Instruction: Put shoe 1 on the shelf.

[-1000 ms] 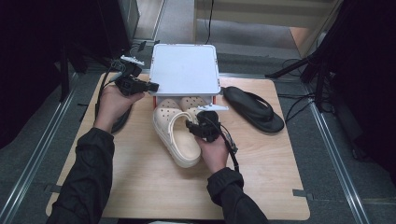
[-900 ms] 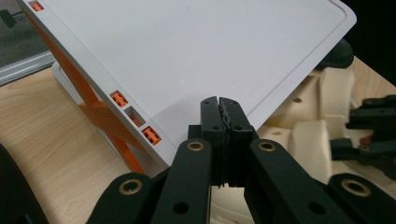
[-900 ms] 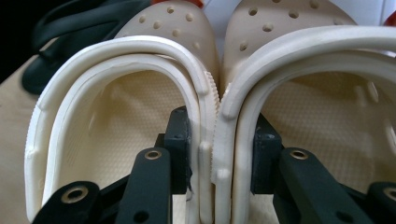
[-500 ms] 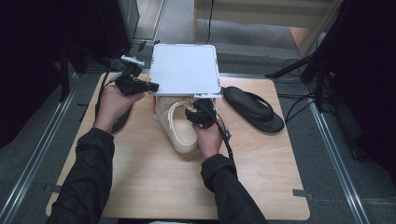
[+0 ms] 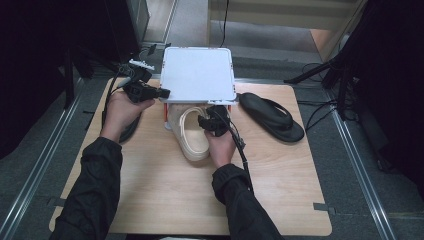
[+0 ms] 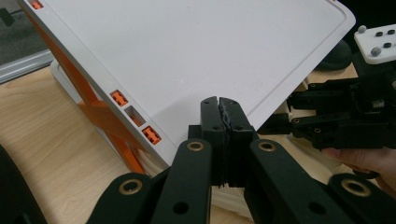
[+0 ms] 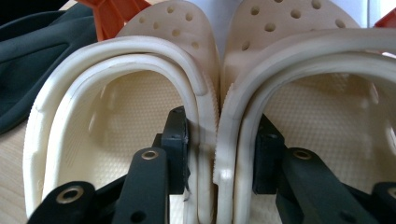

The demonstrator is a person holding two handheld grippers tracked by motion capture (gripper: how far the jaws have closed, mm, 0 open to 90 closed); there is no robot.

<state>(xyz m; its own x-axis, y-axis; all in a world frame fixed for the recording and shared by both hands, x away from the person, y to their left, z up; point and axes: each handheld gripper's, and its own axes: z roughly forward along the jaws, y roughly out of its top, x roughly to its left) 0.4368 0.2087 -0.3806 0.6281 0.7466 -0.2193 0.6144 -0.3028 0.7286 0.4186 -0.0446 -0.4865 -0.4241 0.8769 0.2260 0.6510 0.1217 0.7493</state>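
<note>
Where right gripper [image 7: 219, 154] straddles: clogs' [image 7: 210, 116] walls.

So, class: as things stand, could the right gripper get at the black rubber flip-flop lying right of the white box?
Probably not yet: the right gripper is between the cream clogs' inner walls, though the flip-flop lies unobstructed.

High view: fixed overhead, looks forward and down on the whole tabletop [image 5: 165, 200], far off. Left gripper view: rides the left gripper [image 6: 219, 105], very close to the white rack [image 6: 196, 51] top. Right gripper view: rides the right gripper [image 7: 219, 149], close on the clogs [image 7: 140, 93]. All share the rack.
</note>
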